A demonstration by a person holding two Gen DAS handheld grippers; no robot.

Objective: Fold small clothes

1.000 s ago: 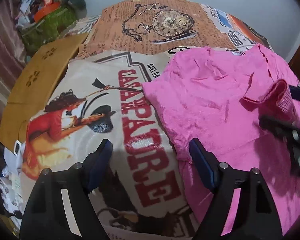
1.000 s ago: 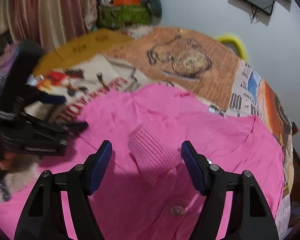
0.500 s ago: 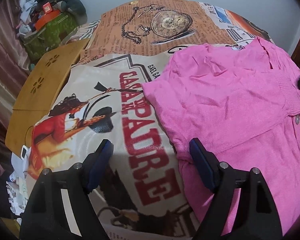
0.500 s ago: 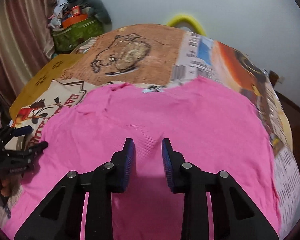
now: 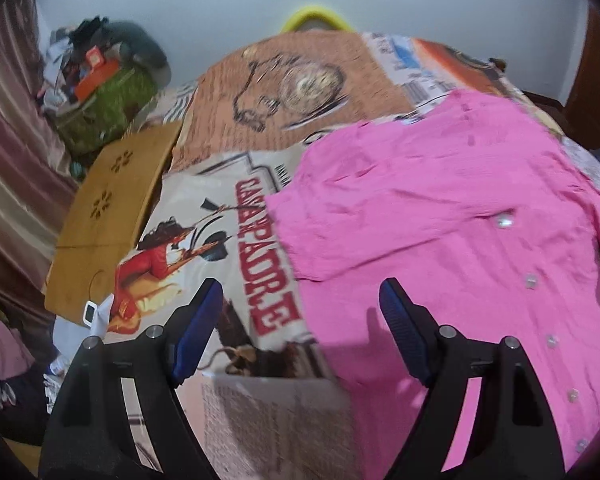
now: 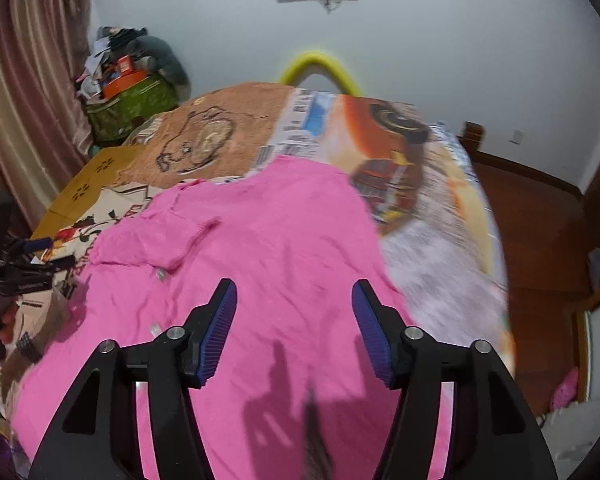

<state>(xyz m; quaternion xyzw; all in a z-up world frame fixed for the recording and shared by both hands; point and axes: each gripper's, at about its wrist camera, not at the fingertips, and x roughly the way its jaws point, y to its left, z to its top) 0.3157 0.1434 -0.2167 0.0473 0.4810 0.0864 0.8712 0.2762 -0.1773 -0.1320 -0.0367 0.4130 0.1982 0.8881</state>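
Observation:
A pink buttoned shirt [image 5: 440, 216] lies spread on the printed tablecloth [image 5: 228, 264], its button row running down its right side. In the right wrist view the pink shirt [image 6: 284, 248] fills the middle, with one sleeve folded over at the left. My left gripper [image 5: 300, 312] hovers open above the shirt's left edge, holding nothing. My right gripper [image 6: 294, 312] hangs above the shirt body; its jaws are opening and no cloth sits between them. The left gripper [image 6: 36, 256] shows at the far left of the right wrist view.
A yellow-brown wooden board [image 5: 112, 216] lies left of the tablecloth. A green bag heaped with clutter [image 5: 104, 100] stands at the back left beside a striped curtain [image 6: 24, 100]. A yellow hoop [image 6: 320, 68] rises behind the table. Wooden floor [image 6: 540, 216] lies to the right.
The right gripper shut on the sleeve cuff, carried it rightward, then let go and rose; its jaws now stand apart. The left gripper lifted and pulled back. The sleeve lies flat now.

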